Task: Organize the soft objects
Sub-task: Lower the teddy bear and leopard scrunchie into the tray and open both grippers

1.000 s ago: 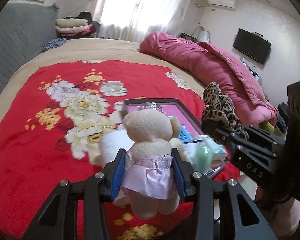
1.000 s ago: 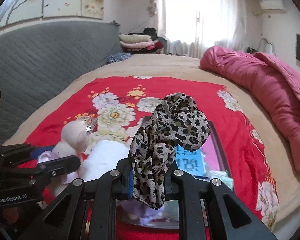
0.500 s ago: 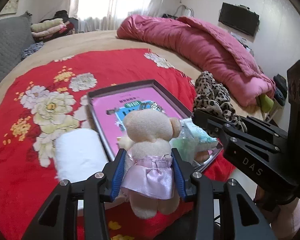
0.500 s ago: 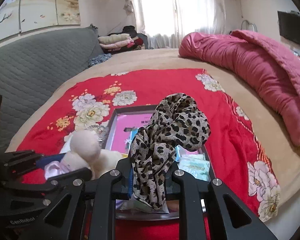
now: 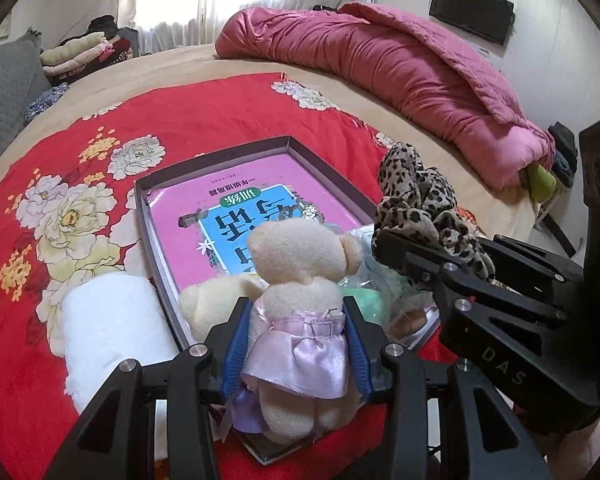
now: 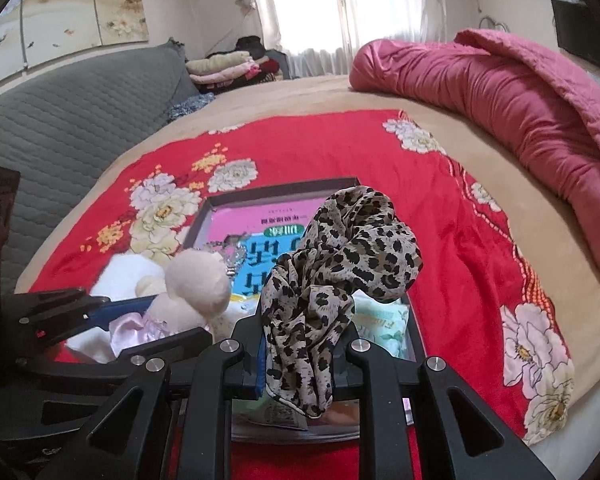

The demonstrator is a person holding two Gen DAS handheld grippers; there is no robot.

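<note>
A cream teddy bear (image 5: pixel 300 264) in a lilac satin dress is clamped at the waist by my left gripper (image 5: pixel 296 312), over the near end of a dark grey shallow box (image 5: pixel 220 156). My right gripper (image 6: pixel 300 344) grips a bunched leopard-print scarf (image 6: pixel 340 264); its jaws are opening slightly and the cloth still sits between the pads. In the left wrist view the scarf (image 5: pixel 416 192) hangs over the box's right edge. A pink and blue book (image 5: pixel 236 196) lies in the box with a second cream plush (image 5: pixel 208 304) and a green packet (image 5: pixel 370 304).
A rolled white towel (image 5: pixel 112 320) lies left of the box on the red floral blanket (image 5: pixel 220 112). A pink quilt (image 5: pixel 400 64) runs along the bed's right side. Folded clothes (image 5: pixel 84 52) are stacked at the far end beside a grey padded headboard (image 6: pixel 60 112).
Both grippers have come lower and closer to the box with their loads. The bear now hangs over the box's near end, and the scarf over its right side.
</note>
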